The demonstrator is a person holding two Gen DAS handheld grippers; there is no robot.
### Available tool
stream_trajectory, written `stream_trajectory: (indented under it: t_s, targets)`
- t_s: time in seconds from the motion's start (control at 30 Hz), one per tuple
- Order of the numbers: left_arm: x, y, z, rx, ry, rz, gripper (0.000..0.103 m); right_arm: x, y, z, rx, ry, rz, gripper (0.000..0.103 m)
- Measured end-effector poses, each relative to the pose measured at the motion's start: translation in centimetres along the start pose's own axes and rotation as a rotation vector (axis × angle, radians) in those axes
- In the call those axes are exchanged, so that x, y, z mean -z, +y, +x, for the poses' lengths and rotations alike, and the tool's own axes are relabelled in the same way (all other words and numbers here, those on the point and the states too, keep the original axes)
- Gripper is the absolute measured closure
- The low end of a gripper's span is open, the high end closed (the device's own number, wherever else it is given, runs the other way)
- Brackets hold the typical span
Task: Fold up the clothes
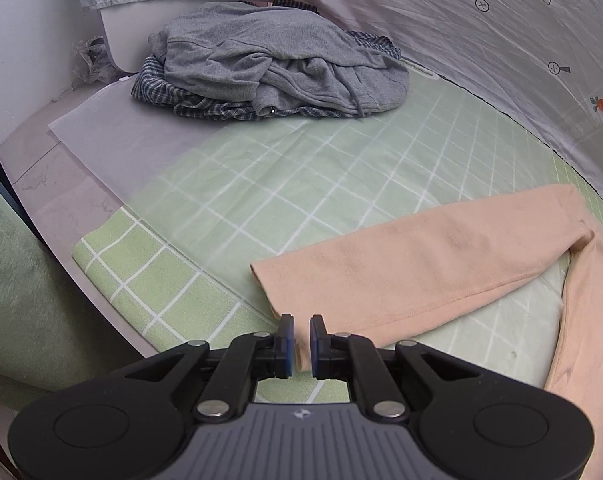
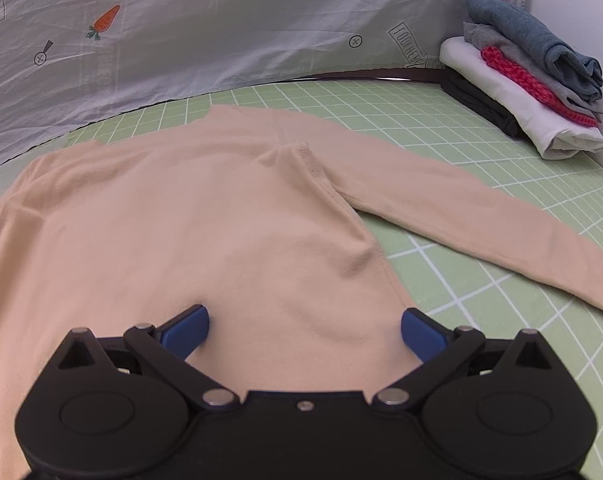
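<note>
Green checked mat point(image 1: 189, 296) (grey sheet point(image 2: 221, 32) behind) bears peach top point(image 2: 181, 208); left gripper point(image 1: 301, 340) pinches its sleeve, right gripper point(image 2: 304, 330) spread.

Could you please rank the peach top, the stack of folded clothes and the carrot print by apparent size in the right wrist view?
1. Peach top, by far.
2. Stack of folded clothes, though it sits farther away.
3. Carrot print.

The peach shirt point(image 2: 205, 216) runs off the left edge in the right wrist view, and its right sleeve gets cut at the right edge, cuff not visible. The right gripper point(image 2: 304, 334) body covers the hem, so can't see it. In the left view, the checked garment point(image 1: 205, 100) is mostly buried under the grey hoodie point(image 1: 277, 56). The clear plastic thing point(image 1: 91, 62) by the wall is too small to make out.
</note>
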State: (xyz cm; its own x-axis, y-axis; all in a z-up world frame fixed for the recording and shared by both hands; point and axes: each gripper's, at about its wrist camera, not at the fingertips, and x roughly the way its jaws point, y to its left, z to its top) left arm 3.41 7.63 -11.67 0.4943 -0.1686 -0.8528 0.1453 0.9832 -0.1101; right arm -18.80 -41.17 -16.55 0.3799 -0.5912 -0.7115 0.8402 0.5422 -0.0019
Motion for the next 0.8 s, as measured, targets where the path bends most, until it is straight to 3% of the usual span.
stream_trajectory:
  t_s: [0.2,0.33,0.47,0.53,0.67,0.8]
  targets:
    - [-1.8,-0.9,-0.4,-0.002,-0.060,-0.008,0.037,0.0,-0.2,0.0,-0.014,-0.001,-0.002,0.000]
    - [-2.5,-3.5,0.8,0.023,-0.051,0.047,0.017,-0.5,-0.6,0.1,-0.051,0.026,-0.032,0.000]
    - [-2.7,-7.5,2.1,0.091,-0.029,0.120,0.013,-0.9,-1.0,0.0,-0.091,0.078,-0.072,0.000]
    - [-3.0,-9.7,2.7,0.131,-0.008,0.169,0.004,-1.0,-1.2,0.0,-0.111,0.103,-0.092,0.000]
    - [-3.3,-14.6,3.5,0.189,0.015,0.264,0.004,-1.1,-1.7,-0.1,-0.150,0.134,-0.136,0.000]
    - [-3.3,-19.9,3.1,0.214,-0.013,0.401,0.003,-2.0,-2.1,0.1,-0.190,0.151,-0.155,0.000]
